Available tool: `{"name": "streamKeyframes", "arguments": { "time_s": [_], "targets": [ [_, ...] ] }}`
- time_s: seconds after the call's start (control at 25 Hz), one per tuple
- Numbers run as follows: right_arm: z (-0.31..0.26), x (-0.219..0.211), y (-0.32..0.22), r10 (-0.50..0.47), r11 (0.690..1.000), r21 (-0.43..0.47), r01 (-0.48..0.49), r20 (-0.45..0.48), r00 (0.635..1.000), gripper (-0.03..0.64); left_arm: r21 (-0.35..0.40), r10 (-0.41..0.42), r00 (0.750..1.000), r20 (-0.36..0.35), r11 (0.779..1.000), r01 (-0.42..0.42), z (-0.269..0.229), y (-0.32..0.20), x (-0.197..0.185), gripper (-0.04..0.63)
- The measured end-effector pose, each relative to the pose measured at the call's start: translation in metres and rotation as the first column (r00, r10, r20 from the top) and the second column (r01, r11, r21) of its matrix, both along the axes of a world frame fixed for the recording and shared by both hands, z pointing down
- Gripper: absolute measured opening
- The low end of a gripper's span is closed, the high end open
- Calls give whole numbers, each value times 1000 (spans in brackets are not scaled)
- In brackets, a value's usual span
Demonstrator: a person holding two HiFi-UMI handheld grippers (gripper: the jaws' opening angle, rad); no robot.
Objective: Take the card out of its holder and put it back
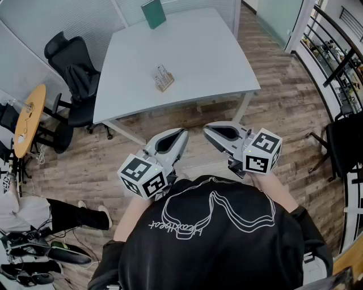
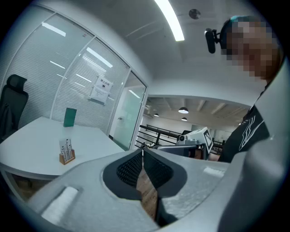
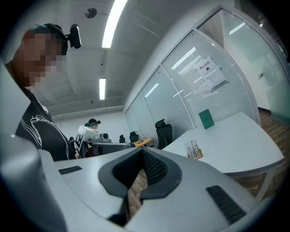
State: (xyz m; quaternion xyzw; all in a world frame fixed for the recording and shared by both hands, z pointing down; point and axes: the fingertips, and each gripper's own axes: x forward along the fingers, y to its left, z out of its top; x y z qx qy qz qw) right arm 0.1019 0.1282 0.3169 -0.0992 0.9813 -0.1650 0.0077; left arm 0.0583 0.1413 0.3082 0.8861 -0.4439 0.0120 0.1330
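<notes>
Standing on a wood-plank floor [image 1: 283,113], a person [image 1: 215,249] in a black T-shirt with a white line drawing holds a two-jaw gripper in each hand, out in front of the chest and roughly level.

The left gripper [image 1: 181,135] has its jaws pressed together at the tips with nothing between them. Only floorboards show through the slit lower down. The right gripper [image 1: 207,130] is the same, its jaws closed tip to tip and empty.

A marker cube [image 1: 142,177] with black-and-white squares sits at the back end of each gripper, close to the person's body. The two noses angle slightly towards each other, near but apart. Both point towards a white table [image 1: 198,51] that stands well ahead of them, and neither reaches it.

Near the middle of the tabletop sits a small wooden holder [image 1: 165,86]. The card [image 1: 161,72] stands upright in it, white with dark print. I cannot tell whether it is the only card there.

At the table's far edge a green panel [image 1: 153,12] stands upright before a glass wall with blinds. Left of the table is a black office chair [image 1: 74,73], and farther left a round wooden table [image 1: 28,116]. A black railing [image 1: 334,51] runs along the right side of the room.
</notes>
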Motion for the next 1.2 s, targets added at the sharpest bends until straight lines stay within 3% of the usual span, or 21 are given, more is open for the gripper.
{"name": "streamKeyframes", "arguments": {
  "time_s": [0.24, 0.6, 1.2],
  "targets": [
    [-4, -4, -5, -10, 1000, -3, 10, 9, 1000, 9, -10, -3, 1000, -8, 1000, 3, -3, -6, -3, 20],
    [2, -5, -25, 60, 998, -20, -61, -15, 998, 9, -15, 26, 999, -19, 1000, -26, 3, -23, -7, 20],
    [18, -35, -99, 94, 992, -75, -98, -44, 995, 9, -70, 37, 999, -37, 997, -39, 23, -102, -46, 20]
  ]
}}
